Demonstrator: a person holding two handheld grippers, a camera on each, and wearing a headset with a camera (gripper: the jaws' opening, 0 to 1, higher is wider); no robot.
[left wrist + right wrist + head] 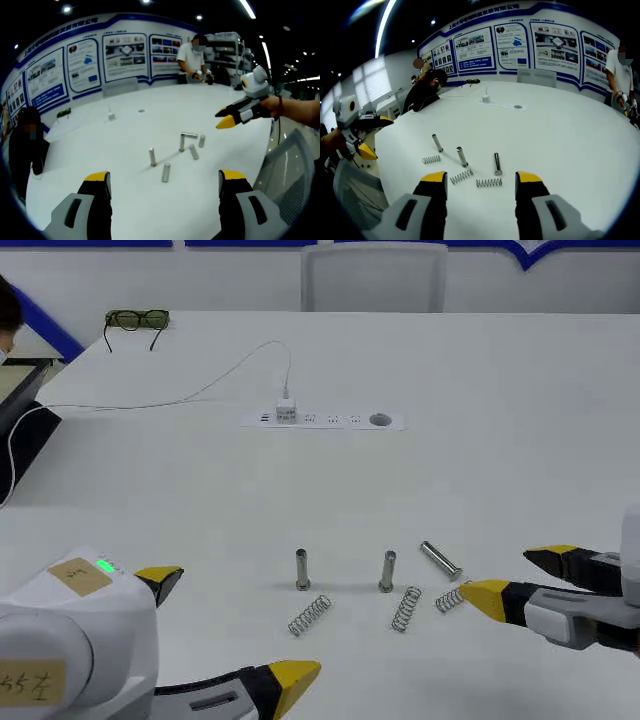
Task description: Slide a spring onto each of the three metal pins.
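Observation:
Two metal pins (302, 568) (388, 570) stand upright on the white table (500, 440), and a third pin (440, 560) lies on its side to their right. Three loose springs (309, 615) (406, 608) (450, 598) lie flat just in front of the pins. My left gripper (225, 630) is open and empty at the lower left, well short of the nearest spring (166, 172). My right gripper (515, 577) is open and empty at the right, one fingertip (487, 595) close beside the rightmost spring (489, 183). The pins (462, 156) carry no springs.
A white power strip (320, 420) with a plugged charger and its cable lies mid-table. Glasses (137, 320) rest at the far left, and a grey chair (375, 278) stands behind the table. One person (427, 87) sits at the table's left edge; another (192, 55) stands beyond it.

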